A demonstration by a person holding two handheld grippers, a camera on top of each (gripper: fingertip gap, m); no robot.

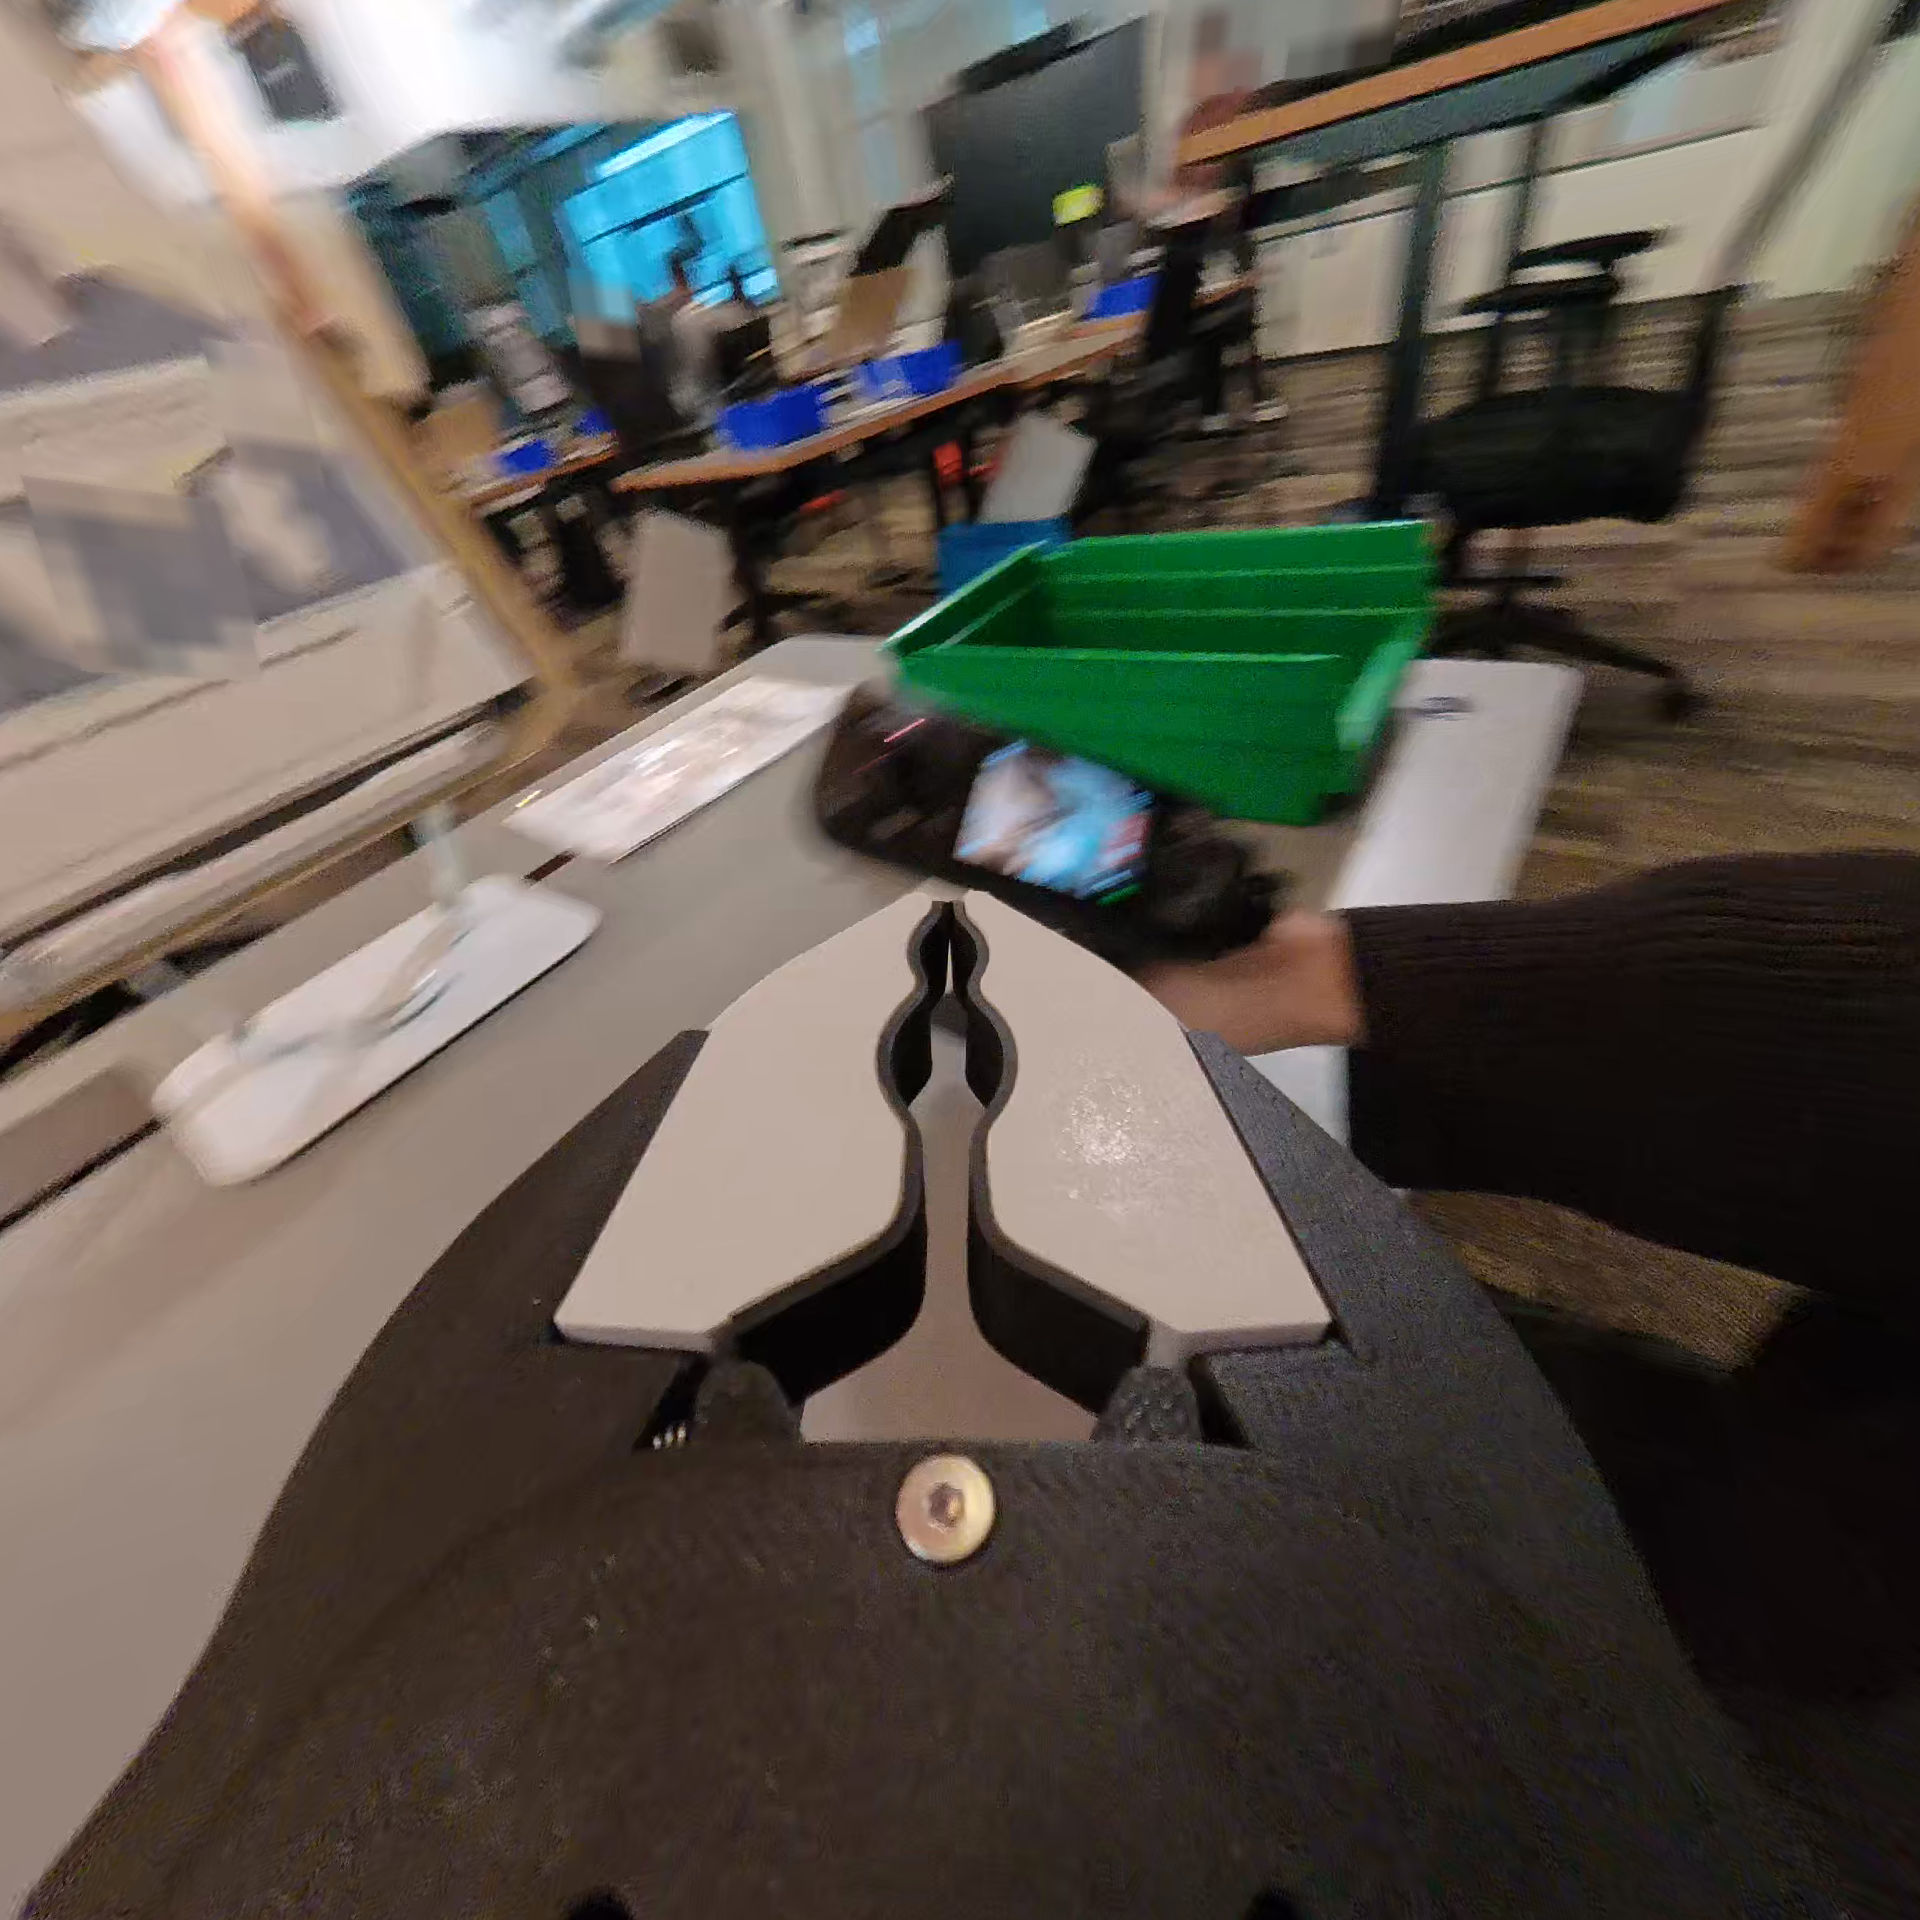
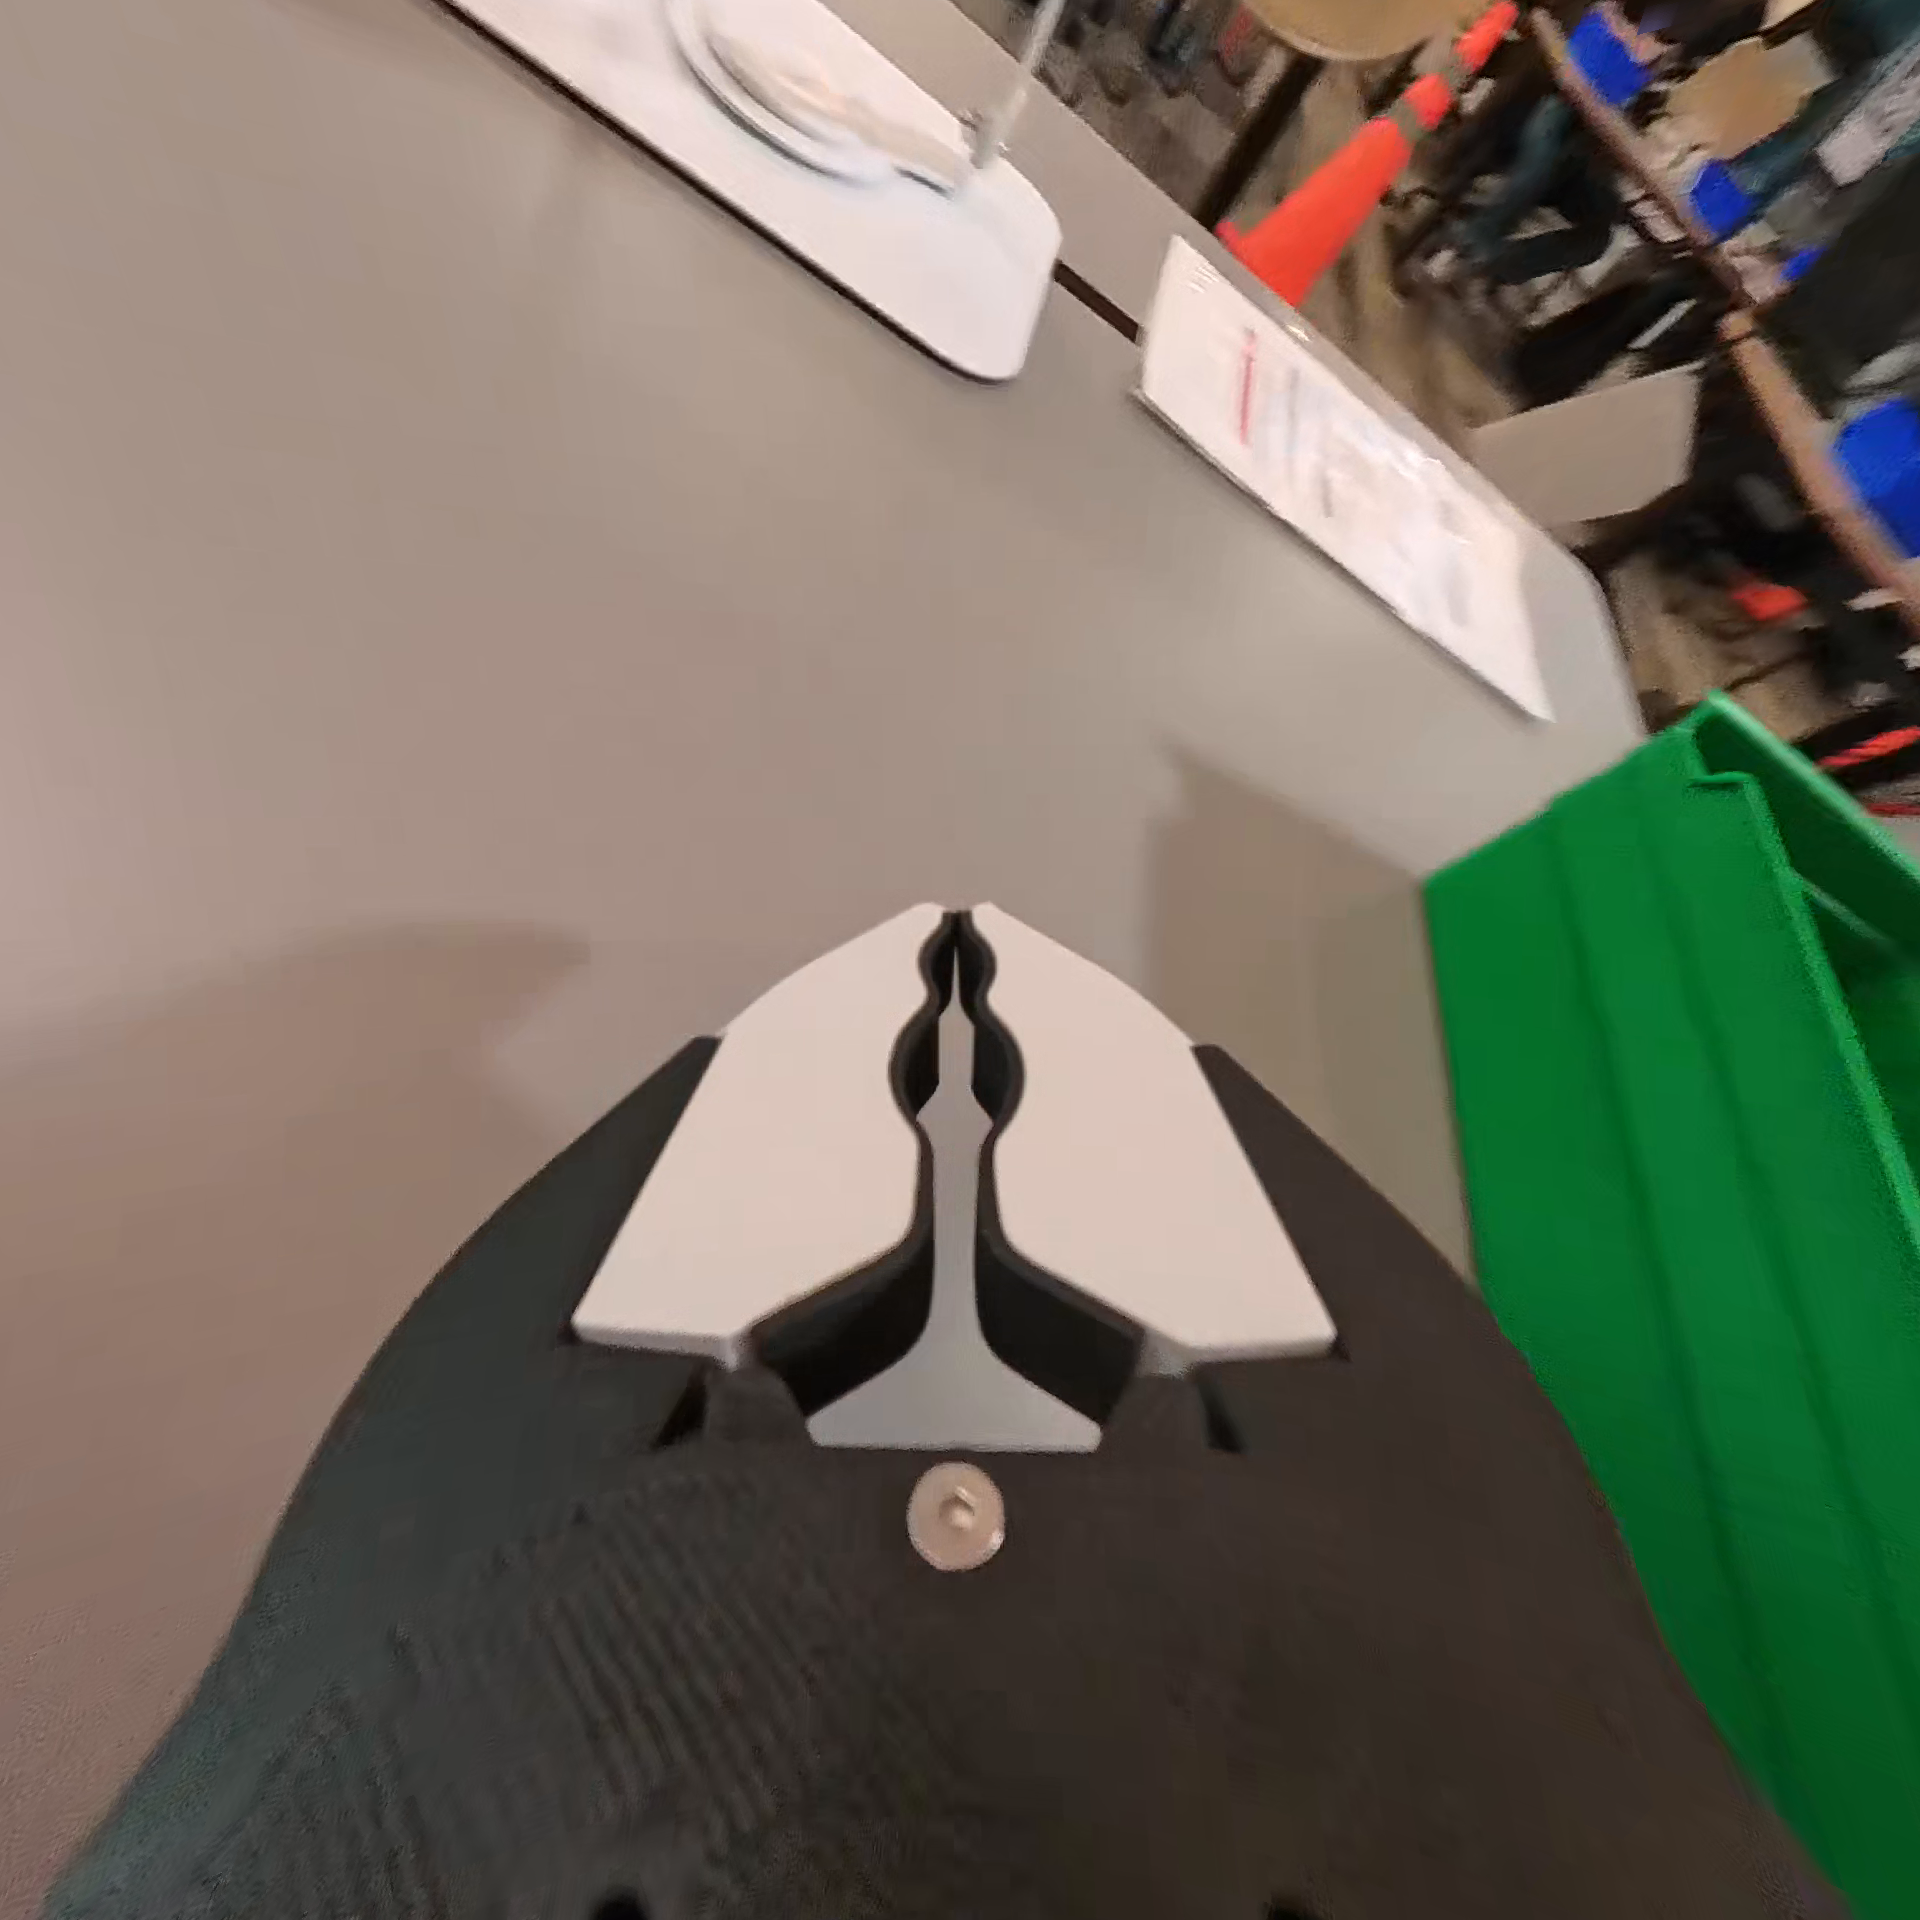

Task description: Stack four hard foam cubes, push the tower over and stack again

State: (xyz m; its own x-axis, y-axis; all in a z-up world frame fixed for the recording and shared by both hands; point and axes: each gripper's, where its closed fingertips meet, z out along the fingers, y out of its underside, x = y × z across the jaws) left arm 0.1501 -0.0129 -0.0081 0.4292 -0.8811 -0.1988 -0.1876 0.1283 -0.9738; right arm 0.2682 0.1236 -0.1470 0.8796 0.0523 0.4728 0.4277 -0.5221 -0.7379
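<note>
Green bin (image 2: 1683, 1195) sits just right of your right gripper (image 2: 954, 914) on the grey table (image 2: 520, 571), ribbed, plastic, open-topped. Both your right gripper and your left gripper (image 1: 951, 909) are closed tip to tip, gripping nothing. Far left lies a white mat (image 2: 935, 260).

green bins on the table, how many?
1. A single green bin sits at the far right end of the grey table, right of the shut right gripper; in the left wrist view it is beyond that gripper. The blurry background may hide others.
</note>
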